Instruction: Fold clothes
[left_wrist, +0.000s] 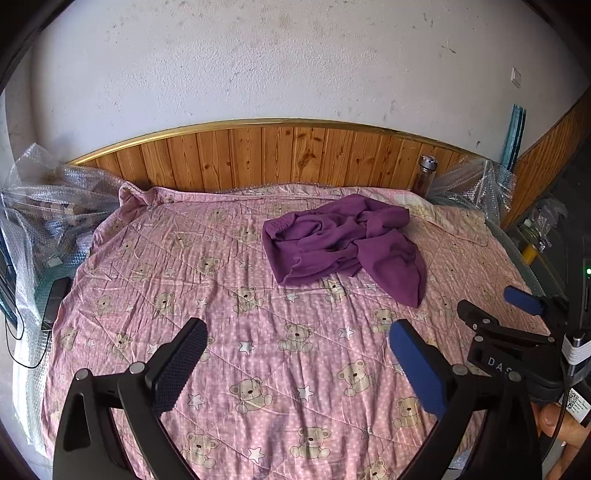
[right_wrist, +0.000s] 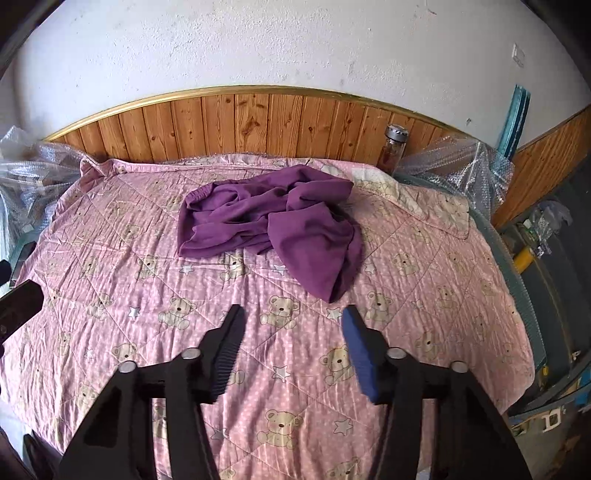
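The purple garment (left_wrist: 343, 243) (right_wrist: 273, 225) lies crumpled and unfolded on the pink quilt, well ahead of both tongs and touching neither. In the left wrist view it is ahead and a little to the right of the left tongs (left_wrist: 299, 363), with the elastic waistband at its far left. One loose part reaches toward the right tongs (right_wrist: 293, 349) and ends just ahead of their blue finger.
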